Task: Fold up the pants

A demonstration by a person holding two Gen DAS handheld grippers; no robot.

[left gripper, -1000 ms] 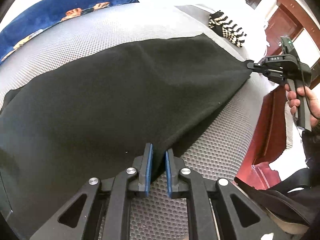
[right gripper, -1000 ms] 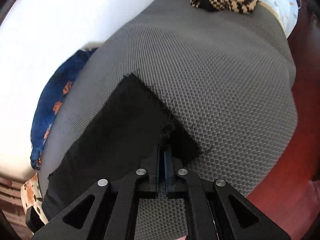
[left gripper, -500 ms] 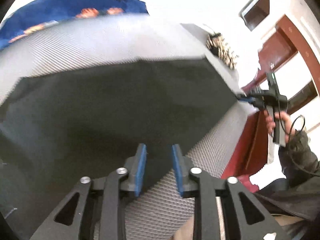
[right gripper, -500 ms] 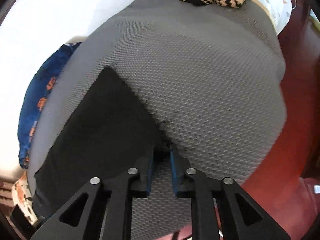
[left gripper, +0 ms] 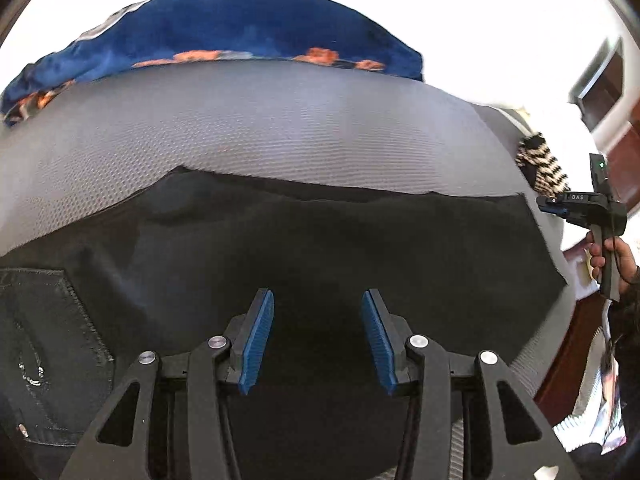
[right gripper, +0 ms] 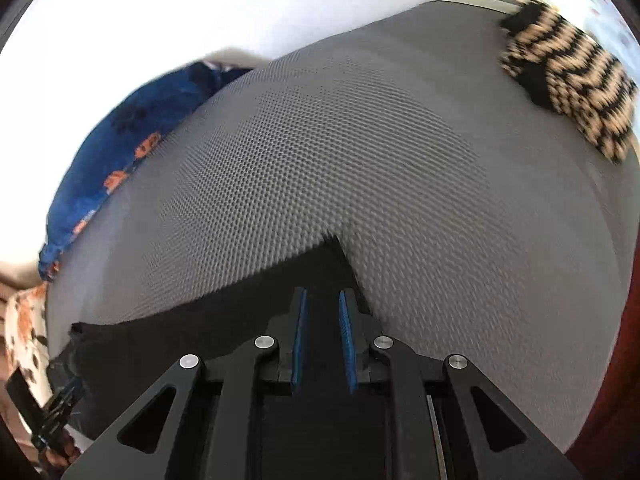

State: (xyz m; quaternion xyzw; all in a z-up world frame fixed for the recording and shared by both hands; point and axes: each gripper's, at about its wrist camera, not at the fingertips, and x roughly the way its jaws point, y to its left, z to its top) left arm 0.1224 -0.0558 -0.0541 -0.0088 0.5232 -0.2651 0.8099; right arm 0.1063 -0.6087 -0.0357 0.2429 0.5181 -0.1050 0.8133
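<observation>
Evidently the black pants [left gripper: 320, 240] lay flat across the grey mesh mattress [left gripper: 280, 128], their pocket end leftmost. Above them the left gripper [left gripper: 318, 336] had just been opening, jaws apart and empty; further right, over the hem corner, the right gripper [right gripper: 323, 340] stood slightly parted, gripping nothing. Being soft, limp cloth, the pants would probably fold best when pinched at the corners.

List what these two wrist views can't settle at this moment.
- Near edge of the black pants: left wrist view, hidden behind the open left gripper body.
- Pants fabric under the right gripper: right wrist view, too dark to tell whether its pads touch.
- Print on the blue blanket: both views, motion blur.
- Striped item: cut off at the frame edge, identity unclear.
- Pocket details: left wrist view, cropped by the edge.
</observation>
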